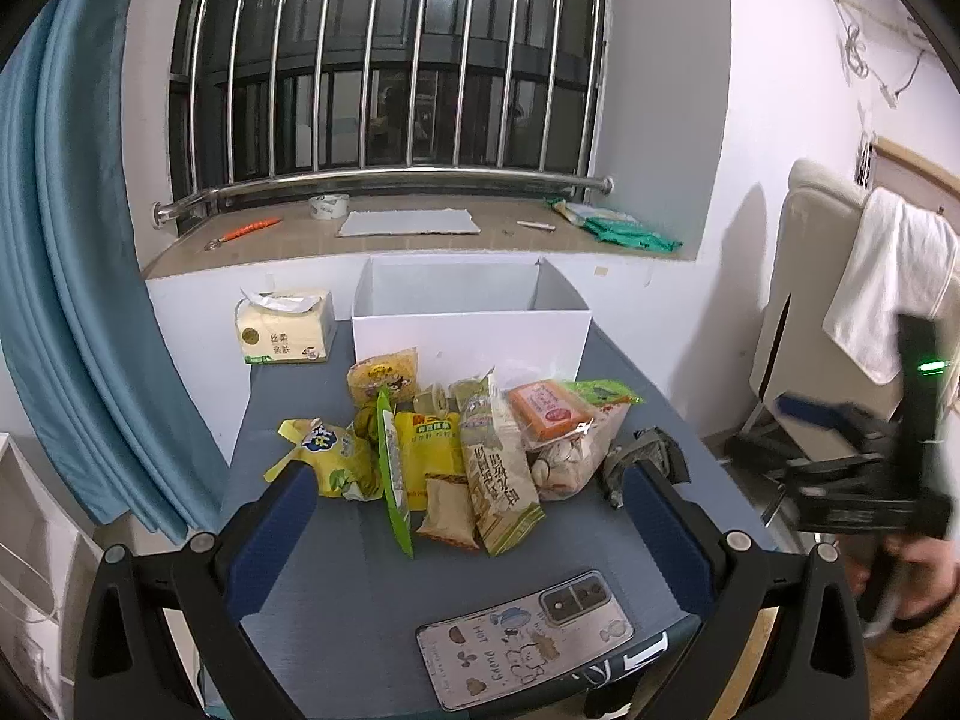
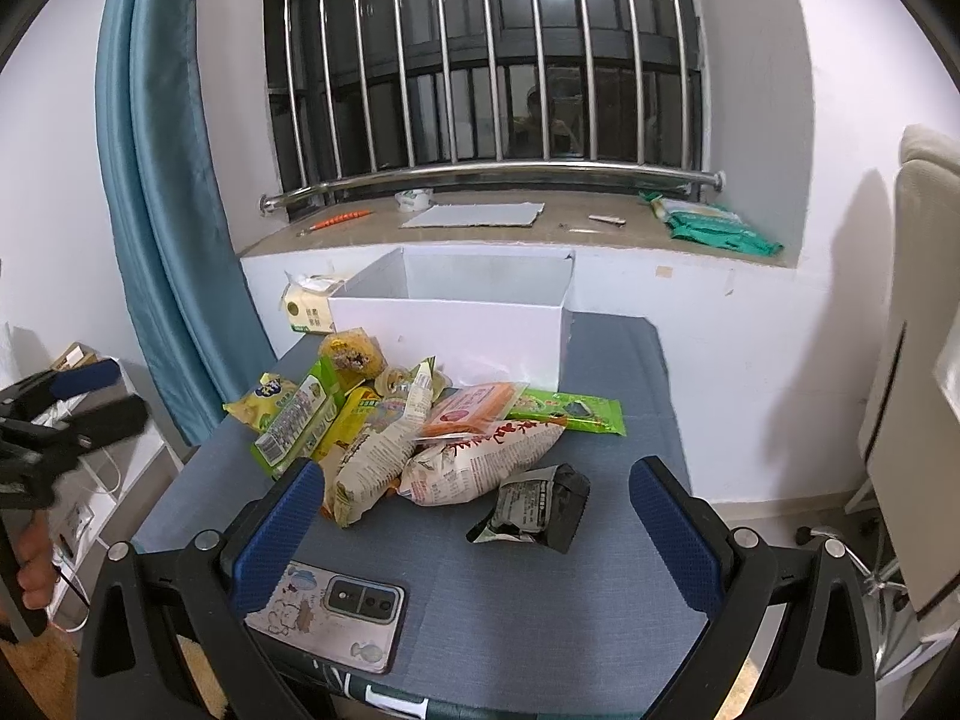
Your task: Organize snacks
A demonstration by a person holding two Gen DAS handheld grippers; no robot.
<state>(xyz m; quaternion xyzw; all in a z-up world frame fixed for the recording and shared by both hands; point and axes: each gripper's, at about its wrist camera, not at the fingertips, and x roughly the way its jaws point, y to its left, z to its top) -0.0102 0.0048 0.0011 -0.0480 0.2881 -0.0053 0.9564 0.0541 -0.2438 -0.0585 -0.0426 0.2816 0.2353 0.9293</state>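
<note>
A pile of snack packets (image 1: 456, 444) lies in the middle of the blue-grey table (image 1: 336, 588), in front of an open white box (image 1: 471, 324). The pile also shows in the right wrist view (image 2: 384, 432), with the box (image 2: 456, 330) behind it. A black packet (image 2: 534, 507) lies apart at the pile's right; it shows in the left wrist view (image 1: 639, 459). My left gripper (image 1: 474, 516) is open and empty, just short of the pile. My right gripper (image 2: 474, 516) is open and empty, with the black packet between its fingers' line.
A phone in a cartoon case (image 1: 522, 636) lies on the table's near edge, also seen in the right wrist view (image 2: 333, 615). A tissue pack (image 1: 285, 330) stands left of the box. A blue curtain (image 1: 72, 276) hangs left. A chair with a towel (image 1: 882, 276) stands right.
</note>
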